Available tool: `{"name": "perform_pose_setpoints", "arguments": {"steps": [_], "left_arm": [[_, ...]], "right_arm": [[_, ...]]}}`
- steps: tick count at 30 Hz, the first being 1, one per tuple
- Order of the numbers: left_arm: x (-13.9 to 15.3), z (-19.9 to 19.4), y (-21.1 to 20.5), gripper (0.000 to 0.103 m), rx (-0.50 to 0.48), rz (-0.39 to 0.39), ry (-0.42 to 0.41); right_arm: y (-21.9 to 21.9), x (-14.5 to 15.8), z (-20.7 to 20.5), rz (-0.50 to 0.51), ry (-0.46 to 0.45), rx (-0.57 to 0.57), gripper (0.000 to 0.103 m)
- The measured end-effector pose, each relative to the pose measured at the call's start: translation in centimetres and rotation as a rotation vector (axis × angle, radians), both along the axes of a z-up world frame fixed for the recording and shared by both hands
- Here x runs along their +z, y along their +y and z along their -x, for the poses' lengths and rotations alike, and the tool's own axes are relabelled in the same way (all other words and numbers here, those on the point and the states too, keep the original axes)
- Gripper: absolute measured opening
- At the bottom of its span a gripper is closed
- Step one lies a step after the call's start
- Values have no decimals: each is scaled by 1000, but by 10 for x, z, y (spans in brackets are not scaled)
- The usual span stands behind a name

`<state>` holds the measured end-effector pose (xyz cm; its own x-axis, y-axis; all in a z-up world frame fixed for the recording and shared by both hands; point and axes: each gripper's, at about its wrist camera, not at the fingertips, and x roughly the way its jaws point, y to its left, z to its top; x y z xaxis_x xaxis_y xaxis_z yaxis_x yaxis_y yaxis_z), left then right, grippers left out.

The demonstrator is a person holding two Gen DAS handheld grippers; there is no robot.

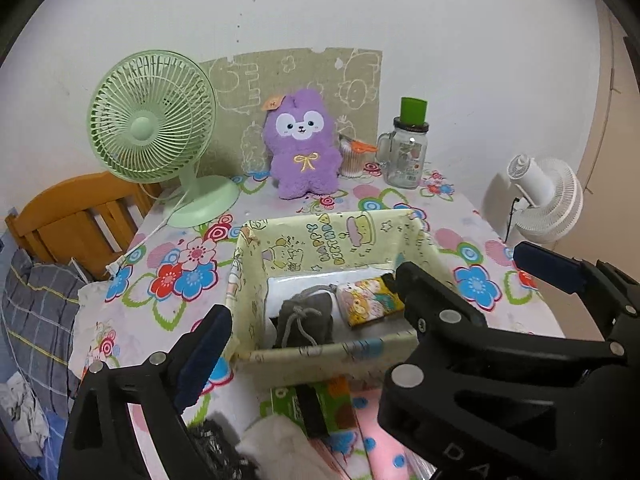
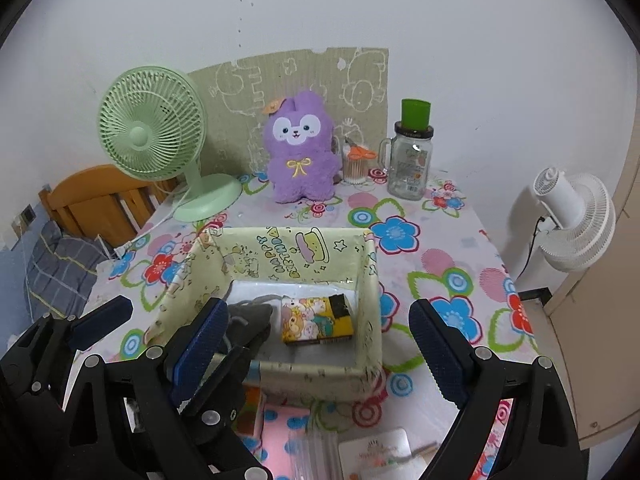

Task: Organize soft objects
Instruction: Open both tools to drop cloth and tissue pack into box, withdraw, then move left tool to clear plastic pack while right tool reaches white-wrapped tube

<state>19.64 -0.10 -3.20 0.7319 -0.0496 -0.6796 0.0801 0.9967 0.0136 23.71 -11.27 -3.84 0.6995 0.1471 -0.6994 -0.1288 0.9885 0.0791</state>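
Nearest my cameras, at the table's front edge, lay a loose heap: a white cloth [image 1: 276,440], a green packet [image 1: 316,404] and a pink dotted cloth [image 1: 380,440], all just in front of the box [image 1: 320,354]. I judged these to be what remained to sort. Inside the box a grey drawstring pouch [image 1: 304,320] sat at the left, and a cartoon-printed packet [image 1: 370,300] lay just beside it on the white floor. My left gripper [image 1: 316,300] stood spread wide above the box's near wall with nothing between its pads, and my right gripper [image 2: 320,336] was equally wide and empty over the box's near side. I read the step as a drop into the box just finished, with both tools free. The next move, as I judged it, called for bringing one gripper back and down to the heap, picking a single soft piece, and pinching it on a bunched fold so it lifted clear of its neighbours. Both grippers pointed forward and steeply downward, side by side, the left one's far finger crossing the right camera's view. Beyond the box stood a purple plush toy [image 1: 302,144], a green fan [image 1: 154,128] and a glass jar [image 1: 404,156] on the flowered tablecloth [image 1: 476,280].
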Motion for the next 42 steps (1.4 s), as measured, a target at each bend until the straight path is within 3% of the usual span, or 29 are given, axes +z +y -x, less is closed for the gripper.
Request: {"name": "perform_pose_setpoints", "arguments": {"steps": [22, 42], "left_arm": [[19, 94, -19, 96, -9, 34, -64], [-23, 126, -39, 96, 23, 47, -43]], "right_arm": [[-28, 34, 95, 52, -88, 18, 94], [-50, -1, 136, 33, -59, 48, 94]]}}
